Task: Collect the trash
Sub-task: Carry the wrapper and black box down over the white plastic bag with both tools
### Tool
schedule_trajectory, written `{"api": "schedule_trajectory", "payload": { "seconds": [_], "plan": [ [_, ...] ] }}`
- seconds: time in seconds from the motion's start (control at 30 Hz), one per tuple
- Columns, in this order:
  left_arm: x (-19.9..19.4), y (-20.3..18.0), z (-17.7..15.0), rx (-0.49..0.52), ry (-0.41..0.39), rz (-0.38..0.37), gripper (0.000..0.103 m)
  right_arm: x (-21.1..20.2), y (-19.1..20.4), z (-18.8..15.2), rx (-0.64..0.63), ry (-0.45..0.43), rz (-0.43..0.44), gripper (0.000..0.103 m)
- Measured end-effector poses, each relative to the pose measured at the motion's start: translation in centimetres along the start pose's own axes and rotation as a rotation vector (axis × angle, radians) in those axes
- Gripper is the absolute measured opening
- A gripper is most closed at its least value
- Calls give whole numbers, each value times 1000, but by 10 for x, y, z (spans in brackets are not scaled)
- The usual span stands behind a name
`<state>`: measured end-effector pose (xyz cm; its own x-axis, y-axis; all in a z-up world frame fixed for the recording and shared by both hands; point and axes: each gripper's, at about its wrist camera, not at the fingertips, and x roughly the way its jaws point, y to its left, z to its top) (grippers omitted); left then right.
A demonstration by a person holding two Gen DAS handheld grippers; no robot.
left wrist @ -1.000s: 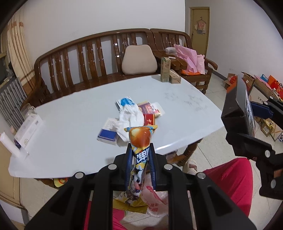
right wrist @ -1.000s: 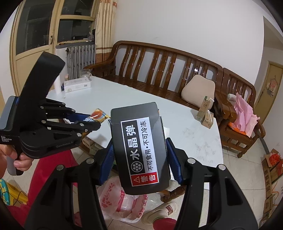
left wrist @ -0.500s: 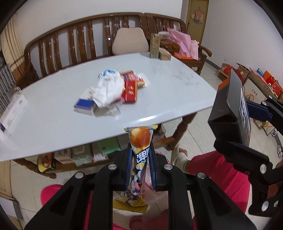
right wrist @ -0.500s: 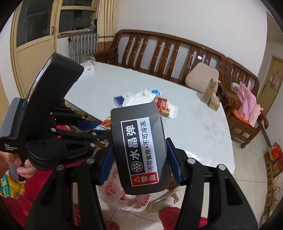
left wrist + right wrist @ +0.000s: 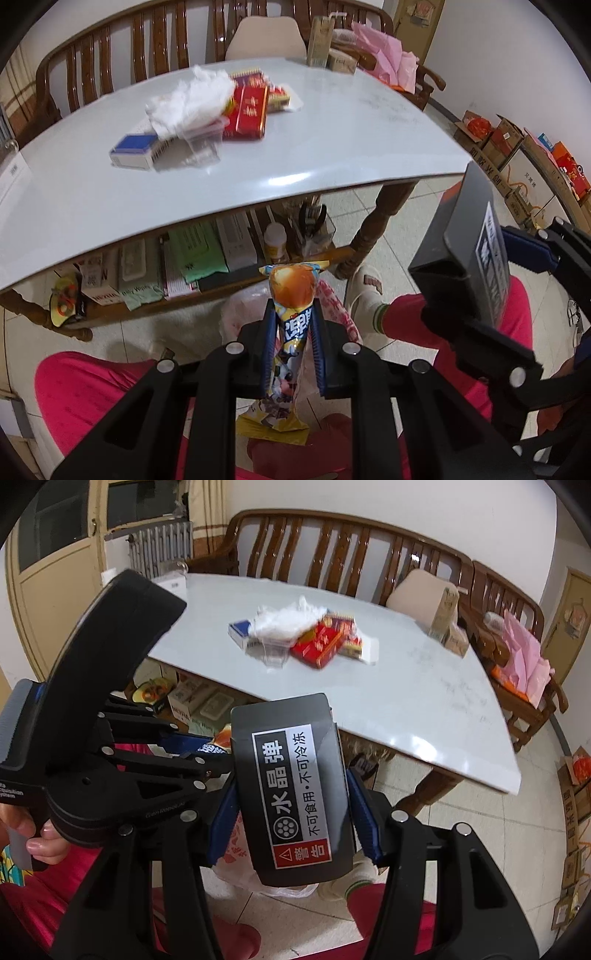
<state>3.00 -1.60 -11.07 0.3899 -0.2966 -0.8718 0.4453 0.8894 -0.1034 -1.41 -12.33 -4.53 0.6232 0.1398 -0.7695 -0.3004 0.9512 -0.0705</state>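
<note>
My left gripper (image 5: 293, 325) is shut on a yellow and blue snack wrapper (image 5: 291, 295), held upright over a white and red plastic bag (image 5: 243, 306) on the floor below the table edge. My right gripper (image 5: 291, 805) is shut on a black box with a Chinese label (image 5: 291, 790); the box also shows in the left wrist view (image 5: 465, 254). The bag shows under the box in the right wrist view (image 5: 236, 853). More trash lies on the white table (image 5: 332, 147): crumpled white plastic (image 5: 192, 99), a red packet (image 5: 249, 110), a blue and white box (image 5: 135, 149).
A shelf under the table (image 5: 192, 258) holds boxes, papers and a bottle. A wooden bench (image 5: 332, 554) stands behind the table. Cartons (image 5: 317, 40) stand at the table's far edge. Cardboard boxes (image 5: 517, 147) line the right wall. The person's red-clad legs (image 5: 85, 387) sit below.
Both grippers have dropped from above the table to below its front edge, each still holding its item. The bag on the floor is now closer under the wrapper.
</note>
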Motion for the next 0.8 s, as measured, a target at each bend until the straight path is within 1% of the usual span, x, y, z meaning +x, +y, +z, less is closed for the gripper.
{"api": "schedule_trajectory", "payload": {
  "seconds": [0.1,0.3,0.53,0.63,0.8],
  "plan": [
    [12,2,-1,-16,22,-9,18,12,-5,-7,26,25,11,55],
    [40,8,-3,-61,78,-31,18,38,-15,-22,62,82,1,55],
    [85,20,-8,-121,150,-56,18,74,-20,-40,81,151,-18,55],
    [101,24,-9,-138,177,-59,18,93,-22,-48,98,185,-15,55],
    [133,35,-12,-188,245,-63,18,120,-25,-60,127,242,-4,55]
  ]
}}
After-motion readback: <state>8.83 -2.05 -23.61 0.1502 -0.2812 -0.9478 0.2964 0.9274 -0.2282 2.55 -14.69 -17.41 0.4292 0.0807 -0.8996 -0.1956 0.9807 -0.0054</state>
